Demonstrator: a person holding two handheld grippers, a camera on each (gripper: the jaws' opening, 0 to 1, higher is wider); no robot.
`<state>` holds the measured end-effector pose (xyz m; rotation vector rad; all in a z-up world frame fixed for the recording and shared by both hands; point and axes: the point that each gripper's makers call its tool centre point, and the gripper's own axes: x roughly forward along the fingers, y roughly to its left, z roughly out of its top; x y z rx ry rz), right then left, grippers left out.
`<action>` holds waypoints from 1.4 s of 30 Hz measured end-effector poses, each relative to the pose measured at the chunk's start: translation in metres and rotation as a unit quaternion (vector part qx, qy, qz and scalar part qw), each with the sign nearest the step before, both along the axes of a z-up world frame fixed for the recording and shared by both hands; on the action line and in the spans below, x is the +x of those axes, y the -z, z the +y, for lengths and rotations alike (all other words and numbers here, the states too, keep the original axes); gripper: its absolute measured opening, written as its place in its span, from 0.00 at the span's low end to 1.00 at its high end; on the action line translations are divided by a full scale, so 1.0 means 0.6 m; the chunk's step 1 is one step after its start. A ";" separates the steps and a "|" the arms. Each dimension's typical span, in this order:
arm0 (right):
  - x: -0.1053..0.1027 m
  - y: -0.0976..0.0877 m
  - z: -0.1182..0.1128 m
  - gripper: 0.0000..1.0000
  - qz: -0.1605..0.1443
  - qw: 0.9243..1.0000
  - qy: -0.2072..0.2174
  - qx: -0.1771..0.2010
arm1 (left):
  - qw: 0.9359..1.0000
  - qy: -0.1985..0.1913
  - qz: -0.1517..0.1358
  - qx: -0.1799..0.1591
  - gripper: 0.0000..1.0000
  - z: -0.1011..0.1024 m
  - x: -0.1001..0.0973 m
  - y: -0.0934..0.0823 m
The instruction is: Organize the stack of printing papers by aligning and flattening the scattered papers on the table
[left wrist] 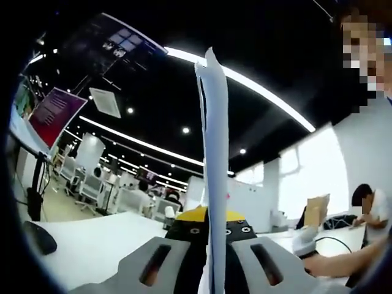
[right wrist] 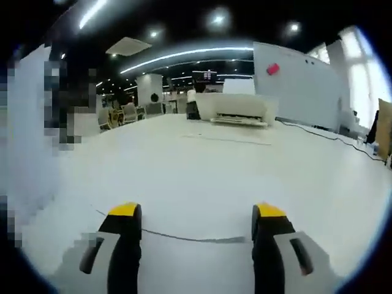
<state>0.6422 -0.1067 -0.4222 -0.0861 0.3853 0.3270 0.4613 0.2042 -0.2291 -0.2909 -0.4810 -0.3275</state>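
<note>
Your left gripper (left wrist: 211, 236) has its two jaws pressed close together. They pinch a stack of papers (left wrist: 214, 153) between the yellow tips. You see the stack from its edge, so it looks like a thin pale strip. It stands straight up from the jaws and reaches high toward the dark ceiling. Its top end looks a little uneven, with one sheet poking up past the others.

Behind the left jaws lies the white table (left wrist: 92, 245). A dark computer mouse (left wrist: 40, 237) rests on it, off to the left. To the right, a person's bare arm (left wrist: 343, 262) reaches in low over the table. Farther back on that side, a seated person (left wrist: 370, 208) bends over a desk, near a brown cardboard piece (left wrist: 316, 210). A purple screen (left wrist: 55, 113) hangs up on the left.

Your right gripper (right wrist: 196, 229) has its jaws wide apart. Nothing is between them. They hang just over the white table (right wrist: 202, 165). A thin dark line (right wrist: 177, 237) runs across the table right in front of the tips; you cannot tell if it is a cable or a paper edge. Far across the table sits a white printer (right wrist: 236, 109). Behind it stands a big white board (right wrist: 300, 79) with a small pink note (right wrist: 273, 69) stuck on it.
</note>
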 end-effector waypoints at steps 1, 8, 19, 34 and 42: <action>0.000 0.003 0.004 0.71 -0.001 1.000 -0.003 -0.008 | 1.000 -0.001 -0.001 0.001 0.06 0.000 0.000 0.000; 0.001 0.019 0.017 0.70 0.013 1.000 -0.016 0.012 | 1.000 -0.002 -0.001 0.002 0.06 0.000 -0.001 0.000; -0.011 0.016 0.027 0.64 0.008 1.000 -0.028 0.012 | 1.000 0.004 -0.002 -0.007 0.06 -0.006 -0.002 0.002; -0.022 0.007 0.040 0.41 0.005 0.998 -0.064 0.015 | 1.000 0.003 0.002 -0.010 0.06 -0.004 -0.004 0.007; -0.024 0.006 0.056 0.18 0.008 0.996 -0.088 0.016 | 1.000 0.003 0.002 -0.009 0.06 -0.005 -0.005 0.008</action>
